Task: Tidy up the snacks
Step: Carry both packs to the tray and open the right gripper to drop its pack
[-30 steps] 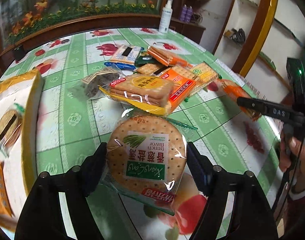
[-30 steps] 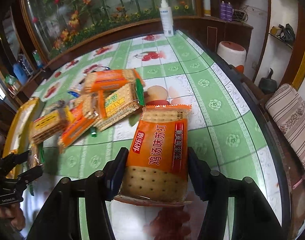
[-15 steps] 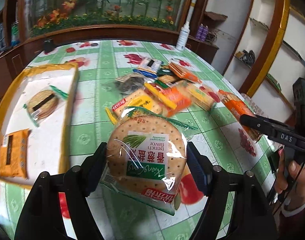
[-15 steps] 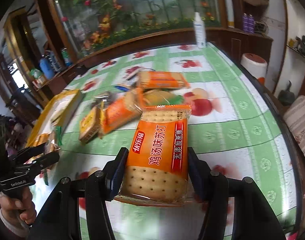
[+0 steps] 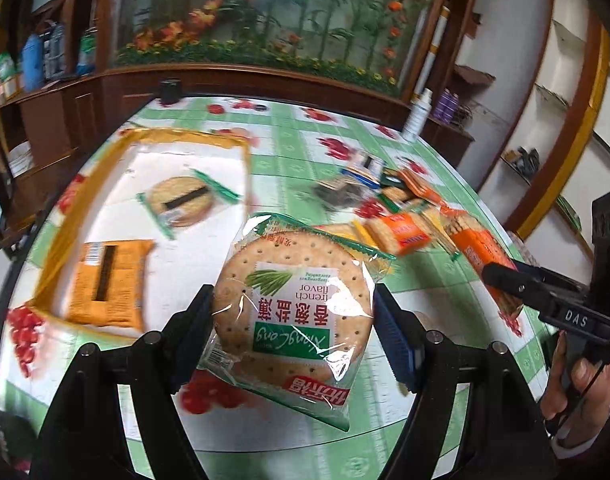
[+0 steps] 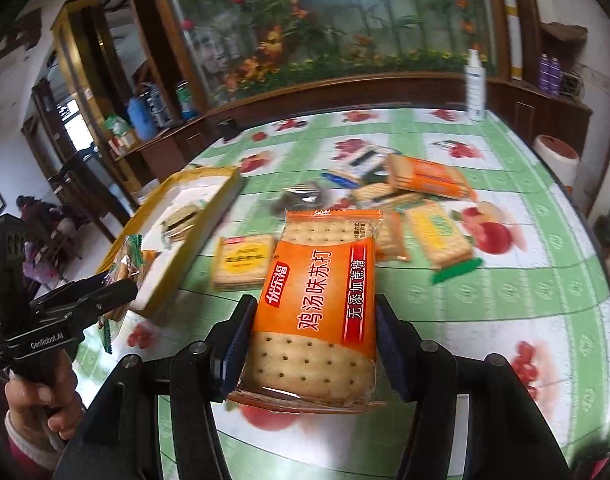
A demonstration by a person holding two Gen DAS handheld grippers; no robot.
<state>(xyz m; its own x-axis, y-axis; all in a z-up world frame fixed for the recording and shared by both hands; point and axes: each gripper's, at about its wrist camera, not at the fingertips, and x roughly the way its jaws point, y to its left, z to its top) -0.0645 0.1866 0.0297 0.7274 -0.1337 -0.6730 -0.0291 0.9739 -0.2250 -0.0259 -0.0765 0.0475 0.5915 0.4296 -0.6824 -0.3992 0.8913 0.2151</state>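
While loose biscuit packets (image 6: 425, 178) litter the green fruit-print tablecloth (image 6: 505, 300) beside the yellow-rimmed tray (image 5: 145, 140), the left gripper (image 5: 293, 324) clamps a round clear-wrapped cracker pack (image 5: 293, 308); the right gripper (image 6: 313, 344) clamps an orange rectangular cracker packet (image 6: 317, 300), long axis pointing away.

Trays (image 5: 241, 168): 1. Pkts in tray (image 5: 109, 280): 2. Held pkts (image 5: 293, 308): 2. Loose pile (image 6: 425, 176): approx 7, blurry.

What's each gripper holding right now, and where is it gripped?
The left hand-held gripper clamps a round cracker pack by its two side edges. The right hand-held gripper clamps an orange cracker pack by its long sides, near the lower end.
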